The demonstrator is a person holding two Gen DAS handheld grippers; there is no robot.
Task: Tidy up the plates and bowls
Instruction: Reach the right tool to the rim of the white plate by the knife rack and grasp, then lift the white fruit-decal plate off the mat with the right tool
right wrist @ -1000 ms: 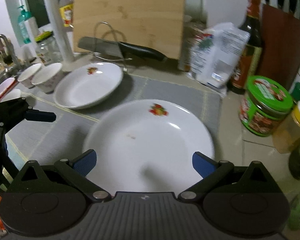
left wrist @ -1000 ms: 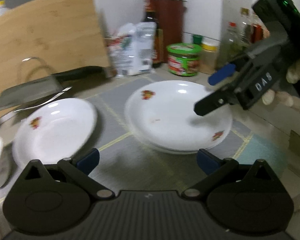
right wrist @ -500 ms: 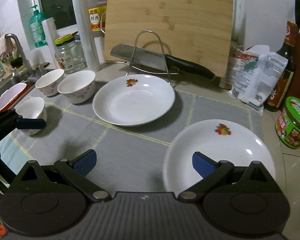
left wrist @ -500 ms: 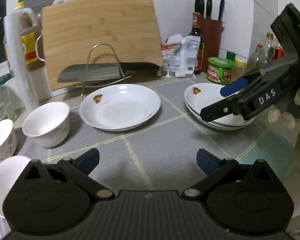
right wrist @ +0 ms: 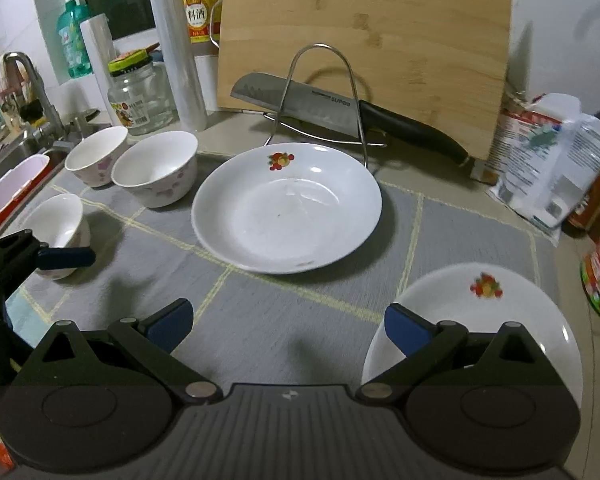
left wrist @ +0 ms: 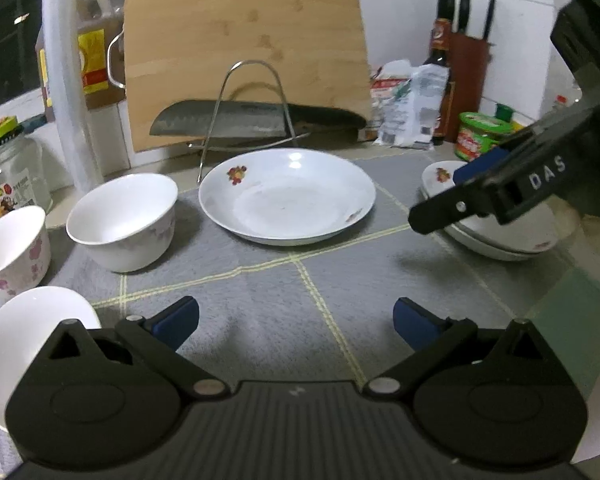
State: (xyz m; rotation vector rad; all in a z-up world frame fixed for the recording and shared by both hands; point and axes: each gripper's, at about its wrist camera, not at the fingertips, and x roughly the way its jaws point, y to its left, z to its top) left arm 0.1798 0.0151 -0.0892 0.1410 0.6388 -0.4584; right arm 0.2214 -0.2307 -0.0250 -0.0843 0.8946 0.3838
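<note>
On the grey mat, a lone plate sits mid-back; stacked plates occupy its right edge. Left gripper and right gripper both gape empty.

— What do we see on the bench?

— A grey mat with pale grid lines covers most of it. On the mat we find a single plate in the middle, stacked plates to the right, and three bowls to the left.

— And behind the mat?

— A wire rack bearing a knife, a cutting board standing upright, a glass jar and a green tub.
</note>
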